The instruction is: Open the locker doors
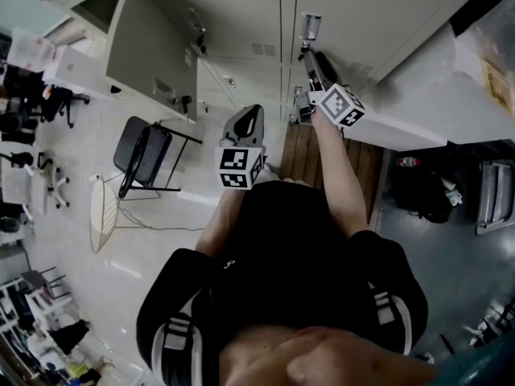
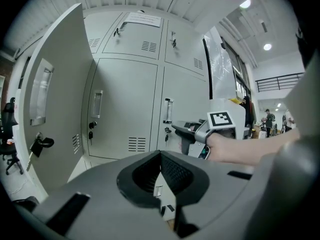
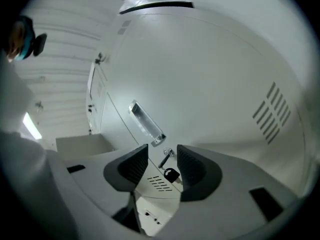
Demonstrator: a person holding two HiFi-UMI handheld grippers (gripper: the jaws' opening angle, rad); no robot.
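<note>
Grey lockers (image 1: 241,22): 1 door (image 1: 149,51) open, 2 tools (image 1: 249,117) (image 1: 306,52).

- The sheet of paper (image 2: 143,19) taped on the top locker door (image 2: 135,36): print's way too small to read.
- The open locker door (image 2: 55,119): its bottom is hidden behind the left gripper (image 2: 161,176) body.
- People (image 2: 270,118) far down the hall are just specks.
- Head view: the right gripper (image 1: 308,55) tips are tiny and dark, so I can't tell if they touch the handle (image 1: 311,26).
- Desk clutter (image 1: 24,79) at the left is cut off by the frame edge.
</note>
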